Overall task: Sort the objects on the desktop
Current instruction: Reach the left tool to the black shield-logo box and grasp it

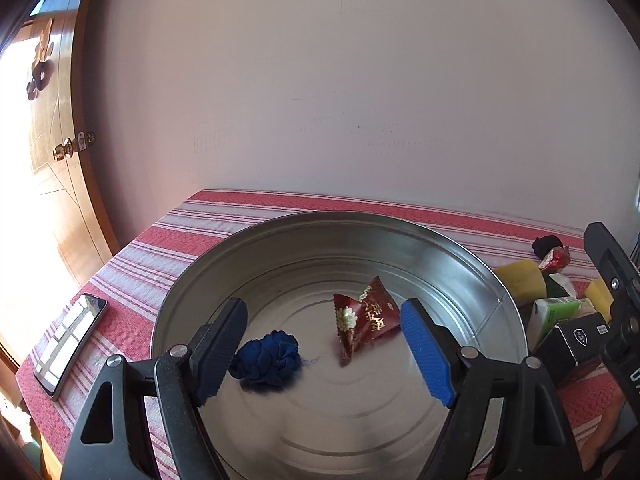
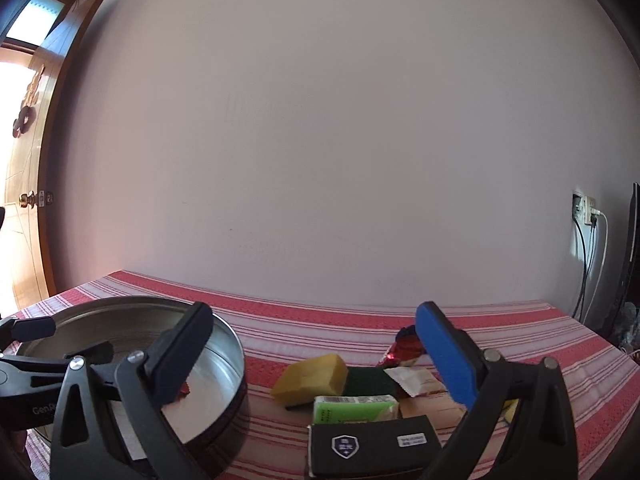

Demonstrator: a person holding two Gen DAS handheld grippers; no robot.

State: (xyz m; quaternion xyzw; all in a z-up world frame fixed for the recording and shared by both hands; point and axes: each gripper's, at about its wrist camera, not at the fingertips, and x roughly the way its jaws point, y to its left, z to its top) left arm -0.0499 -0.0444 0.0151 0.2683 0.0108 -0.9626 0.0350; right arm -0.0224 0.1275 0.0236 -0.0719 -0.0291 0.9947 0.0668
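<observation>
Left tongs hang tilted down over the metal pan, jaws apart and holding nothing. Right tongs sit nearly level just right of the pan, jaws also wide and holding nothing. Inside the pan: a blue scrunchie and a red snack packet. Right of the pan, on the striped table, are a yellow sponge, green tissue pack and black box.

A red-striped tablecloth carries a phone, a metal basin, sponges and boxes.
</observation>
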